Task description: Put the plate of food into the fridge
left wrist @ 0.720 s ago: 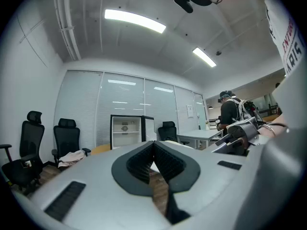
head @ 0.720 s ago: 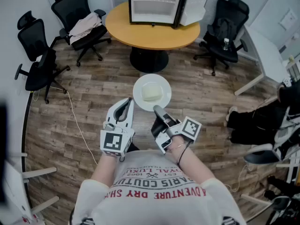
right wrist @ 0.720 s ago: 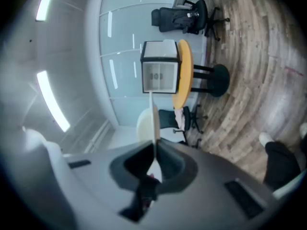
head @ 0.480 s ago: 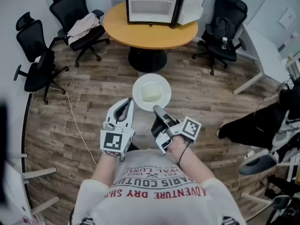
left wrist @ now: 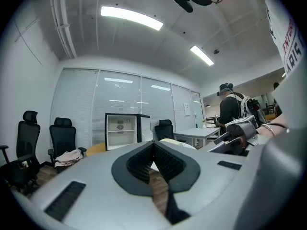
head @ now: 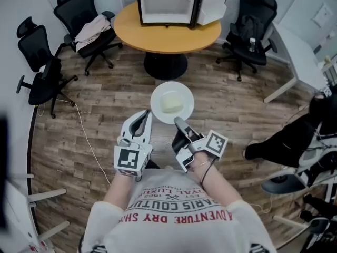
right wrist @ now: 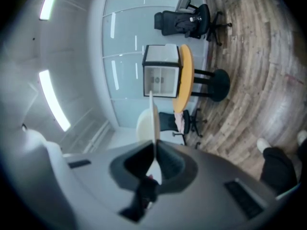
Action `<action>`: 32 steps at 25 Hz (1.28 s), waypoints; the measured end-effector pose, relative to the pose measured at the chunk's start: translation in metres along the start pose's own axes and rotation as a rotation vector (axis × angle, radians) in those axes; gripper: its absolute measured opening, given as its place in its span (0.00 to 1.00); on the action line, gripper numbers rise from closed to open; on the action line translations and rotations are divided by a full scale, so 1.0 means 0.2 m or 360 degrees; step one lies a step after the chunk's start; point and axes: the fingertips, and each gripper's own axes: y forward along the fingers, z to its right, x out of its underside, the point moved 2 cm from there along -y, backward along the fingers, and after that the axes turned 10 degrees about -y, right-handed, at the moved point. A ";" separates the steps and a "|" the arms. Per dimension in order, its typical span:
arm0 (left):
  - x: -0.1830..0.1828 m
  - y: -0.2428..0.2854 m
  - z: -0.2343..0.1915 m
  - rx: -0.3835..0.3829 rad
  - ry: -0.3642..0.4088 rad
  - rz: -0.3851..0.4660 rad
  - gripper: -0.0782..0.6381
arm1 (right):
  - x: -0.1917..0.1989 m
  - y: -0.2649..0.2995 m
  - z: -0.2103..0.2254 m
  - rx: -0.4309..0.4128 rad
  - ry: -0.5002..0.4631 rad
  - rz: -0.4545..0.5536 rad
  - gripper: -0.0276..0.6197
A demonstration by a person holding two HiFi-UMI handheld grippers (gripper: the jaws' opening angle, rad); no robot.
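Note:
A white plate (head: 172,102) carrying a pale block of food (head: 171,105) hangs level above the wooden floor in the head view. My right gripper (head: 179,123) is shut on the plate's near rim. In the right gripper view the plate (right wrist: 153,121) runs edge-on between the pads, with the food (right wrist: 143,126) to its left. My left gripper (head: 145,115) is shut and holds nothing, just left of the plate. The small fridge (head: 166,2) stands on the round table (head: 167,29) ahead, its door (head: 211,3) swung open; it also shows as the fridge (left wrist: 122,131) and the fridge (right wrist: 163,71).
Black office chairs (head: 84,20) stand left of the table, one with clothing on it, and another chair (head: 253,22) to the right. A white desk (head: 297,57) is at the right. A person's dark legs and shoes (head: 287,141) are on the floor at right. A cable (head: 84,136) trails left.
The table and fridge have drawn slightly nearer and higher in the head view. The plate stays gripped. The legs at the right have shifted.

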 end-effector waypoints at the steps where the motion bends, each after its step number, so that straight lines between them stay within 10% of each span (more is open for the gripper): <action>1: 0.00 0.01 0.02 -0.0002 -0.0007 -0.0002 0.15 | -0.02 -0.01 0.01 0.0003 0.0006 0.0006 0.10; 13: 0.05 0.23 -0.01 0.0006 0.0035 -0.0040 0.15 | -0.22 0.10 0.11 0.0022 0.0032 0.0003 0.10; 32: -0.18 1.09 -0.90 0.0148 0.0014 -0.0018 0.15 | -0.72 1.15 0.07 0.0057 0.0041 0.0175 0.10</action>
